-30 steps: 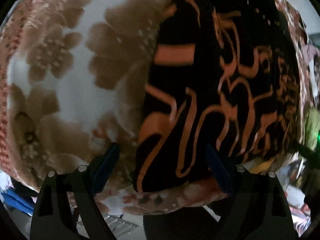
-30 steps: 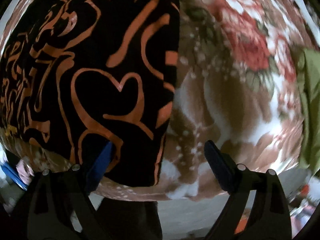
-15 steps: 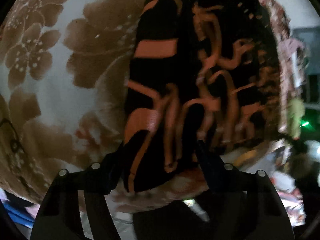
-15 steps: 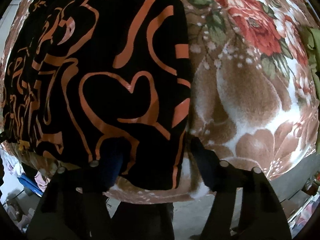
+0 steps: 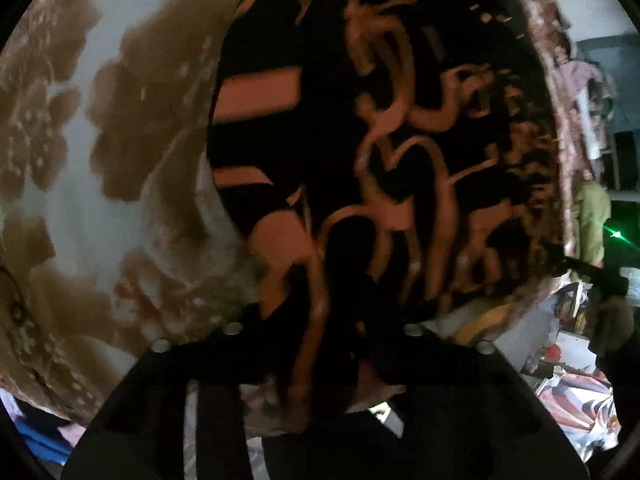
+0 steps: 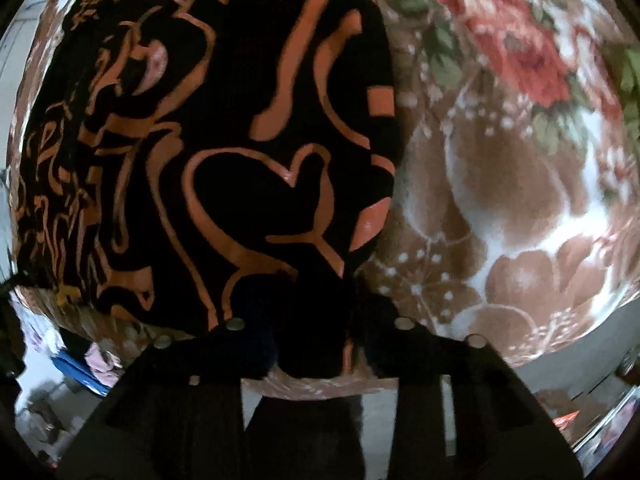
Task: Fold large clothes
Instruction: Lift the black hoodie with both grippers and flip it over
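A black garment [image 5: 400,128] with orange squiggles and a heart outline lies spread on a flowered blanket [image 5: 100,160] of brown, white and red, and both grippers point steeply down at its near edge. The step in hand looks like taking hold of the two near corners so the cloth can be folded. In the left wrist view the left gripper [image 5: 320,344] sits at the near left corner, its jaws closing with a bunched fold of the black and orange cloth between them; whether the pads already press it is too dark and blurred to tell. In the right wrist view the right gripper [image 6: 320,340] is at the near right corner, just beside the garment's right edge, its jaws likewise closing around dark cloth, the pinch itself lost in shadow. Beyond the blanket's near rim a cluttered floor [image 6: 80,368] with blue and pink items shows. The next move probably calls for both grips to be firm on the top layer only, without catching the blanket, then a level, matched lift toward the far edge.
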The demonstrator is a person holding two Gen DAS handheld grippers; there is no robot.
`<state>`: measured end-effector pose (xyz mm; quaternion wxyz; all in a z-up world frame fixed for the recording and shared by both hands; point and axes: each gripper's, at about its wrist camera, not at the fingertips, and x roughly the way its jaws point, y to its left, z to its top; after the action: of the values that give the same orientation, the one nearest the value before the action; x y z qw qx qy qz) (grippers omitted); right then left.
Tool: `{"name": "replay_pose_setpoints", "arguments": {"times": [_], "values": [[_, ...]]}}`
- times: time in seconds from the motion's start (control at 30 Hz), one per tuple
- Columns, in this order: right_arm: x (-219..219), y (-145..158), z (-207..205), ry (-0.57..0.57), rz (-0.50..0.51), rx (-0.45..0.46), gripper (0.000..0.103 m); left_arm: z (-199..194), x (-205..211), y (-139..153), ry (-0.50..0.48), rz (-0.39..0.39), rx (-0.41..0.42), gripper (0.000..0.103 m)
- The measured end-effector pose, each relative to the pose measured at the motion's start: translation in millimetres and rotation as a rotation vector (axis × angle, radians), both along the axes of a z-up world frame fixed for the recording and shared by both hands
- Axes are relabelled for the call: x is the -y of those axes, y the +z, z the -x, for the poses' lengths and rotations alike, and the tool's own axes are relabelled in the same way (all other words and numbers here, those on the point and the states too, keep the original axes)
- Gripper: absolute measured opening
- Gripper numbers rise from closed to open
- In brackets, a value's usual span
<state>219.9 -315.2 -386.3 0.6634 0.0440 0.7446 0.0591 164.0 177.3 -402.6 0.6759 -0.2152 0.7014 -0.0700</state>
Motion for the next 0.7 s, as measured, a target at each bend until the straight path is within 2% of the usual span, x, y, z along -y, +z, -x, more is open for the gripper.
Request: {"name": "replay_pose_setpoints", "arguments": {"times": [0.03,0.07,0.1,0.13,0.17,0.23,0.37,0.43,0.5,0.57,0.63,0.7], "values": [[-1.2,-1.9,-1.7,-0.006,-0.005,-0.004,0.043,0.8,1.2,-0.7,0.006,0.004,0.003,0.037],[-1.6,-1.3,-2.8,-0.002,0.0,-0.001,0.043,1.1,2.0,0.6,0.003,0.007,0.009,0.027],[-6.7,4.4,-3.2,0.011,0.01,0.007,0.037,1.5,3.0,3.0,-0.002,0.008,0.014,0.02],[-7.6,9.3,-2.9,0.029,0.024,0.012,0.032,2.2,3.5,6.7,-0.005,0.008,0.02,0.018],[-8.8,16.5,-0.6,0.047,0.032,0.018,0.03,3.1,3.2,11.1,-0.007,0.016,0.026,0.013],[-9.6,28.1,3.3,0.065,0.032,0.027,0.025,0.0,9.0,16.3,-0.014,0.035,0.039,0.011],[-10.7,31.7,1.3,0.063,0.025,0.02,0.022,-1.6,8.4,18.4,-0.032,0.049,0.05,0.011],[-10.5,24.3,-1.7,0.069,0.036,0.007,0.024,-3.4,10.4,8.4,-0.053,0.003,0.016,0.013],[-15.5,22.2,-3.8,0.059,0.055,0.008,0.028,-7.5,22.7,2.1,-0.059,-0.029,0.0,0.027],[-24.3,36.1,-5.8,0.047,0.039,0.034,0.038,-6.8,26.3,2.5,-0.058,-0.017,0.0,0.038],[-40.9,45.0,-12.5,0.066,0.004,0.046,0.038,-6.2,33.5,6.1,-0.084,-0.014,0.016,0.043],[-52.0,43.1,-16.2,0.098,0.017,0.046,0.038,-6.1,38.2,6.7,-0.097,-0.013,0.021,0.049]]}}
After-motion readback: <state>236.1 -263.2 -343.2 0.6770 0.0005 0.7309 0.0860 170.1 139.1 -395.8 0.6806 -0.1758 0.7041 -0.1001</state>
